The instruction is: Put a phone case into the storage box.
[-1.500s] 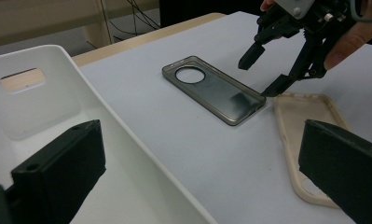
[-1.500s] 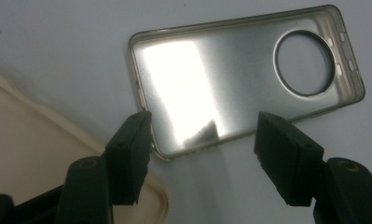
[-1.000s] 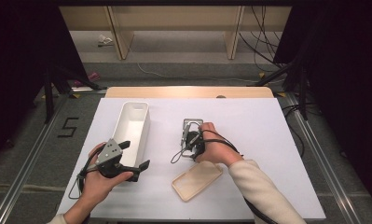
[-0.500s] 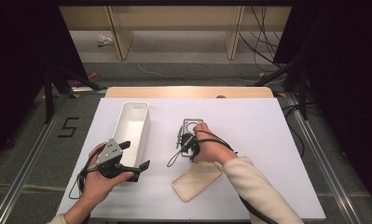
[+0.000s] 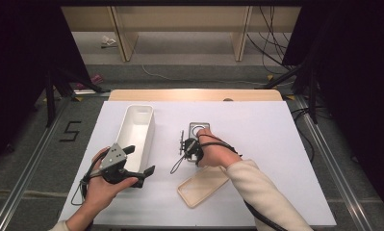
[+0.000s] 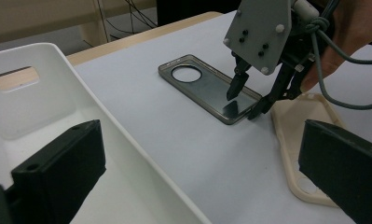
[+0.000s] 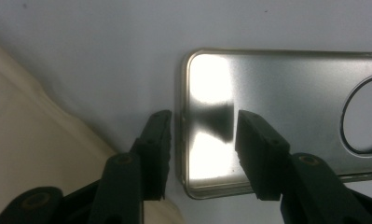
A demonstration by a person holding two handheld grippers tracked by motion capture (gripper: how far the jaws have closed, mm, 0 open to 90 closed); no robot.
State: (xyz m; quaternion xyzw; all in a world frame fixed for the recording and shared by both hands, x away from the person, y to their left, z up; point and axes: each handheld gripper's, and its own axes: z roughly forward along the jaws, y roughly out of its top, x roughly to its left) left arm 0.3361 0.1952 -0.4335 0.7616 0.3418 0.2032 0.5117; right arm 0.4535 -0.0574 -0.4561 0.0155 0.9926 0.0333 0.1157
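Grey and see-through, the phone case lies flat on the white counter a little past its centre, its round camera hole at the far, twelve o'clock end. In the high view the right tool stands over the case's near end, at six o'clock from that hole. In the right tool's own view its two black jaws straddle the case's short end wall, one outside the rim and one over the glossy inner face; they have just been closing, yet a gap shows on both sides of the wall and neither pad presses on it. From the left tool's view the right tool points steeply down, tips at the case's end edge.

A beige phone case lies at five o'clock from the grey one, just beside it, partly under the right hand. A long white bin stands at nine o'clock from the grey case. The left tool hangs at the bin's near end, jaws wide apart and holding nothing, one of them over the bin's inside.
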